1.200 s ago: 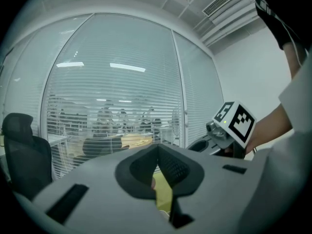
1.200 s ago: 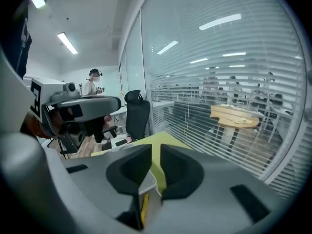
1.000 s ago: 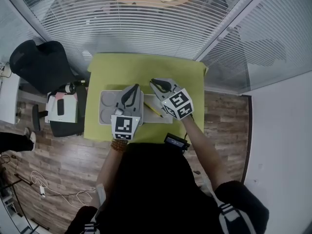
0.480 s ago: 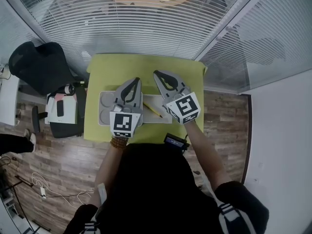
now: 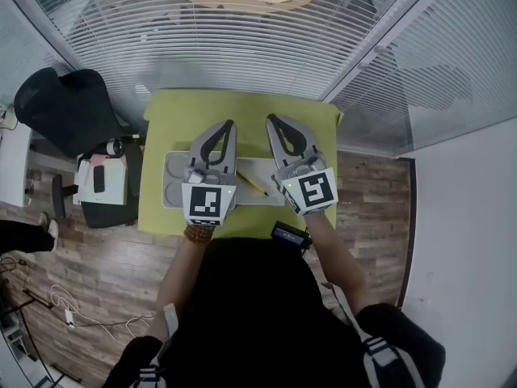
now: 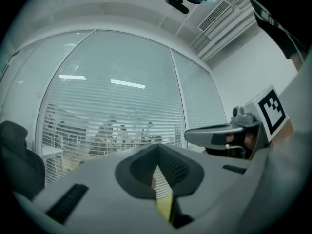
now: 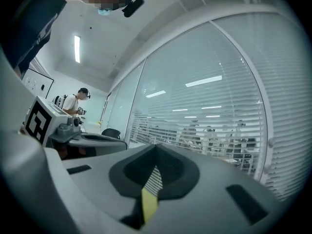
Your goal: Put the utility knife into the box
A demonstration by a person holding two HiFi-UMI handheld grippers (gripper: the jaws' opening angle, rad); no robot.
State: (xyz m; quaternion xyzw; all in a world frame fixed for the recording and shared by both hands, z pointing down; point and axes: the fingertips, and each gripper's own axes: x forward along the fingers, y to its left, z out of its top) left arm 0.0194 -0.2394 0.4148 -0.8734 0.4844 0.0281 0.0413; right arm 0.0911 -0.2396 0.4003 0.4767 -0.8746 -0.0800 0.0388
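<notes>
In the head view a lime-green rectangular table (image 5: 242, 107) fills the middle of the frame. A flat light-grey plastic box (image 5: 173, 168) with round recesses at its left end lies across the table's lower half. The slim yellow utility knife (image 5: 253, 183) lies slantwise on the right part of that box, in the gap between the two grippers, and neither touches it. Whether it sits down inside a compartment cannot be told.

The grey left gripper (image 5: 229, 124) is held over the middle of the box, left of the knife, pointing toward the top of the frame. In the left gripper view its jaws are pressed together tip to tip with nothing between them, and white slatted blinds (image 6: 112, 116) show beyond.

The grey right gripper (image 5: 271, 119) is just right of centre, beside the left one but apart from it. In the right gripper view its jaws have just been closing and now meet, empty.

A black office chair (image 5: 69, 107) stands at the left of the table. A small black device (image 5: 291, 234) shows by the table's lower right corner.
</notes>
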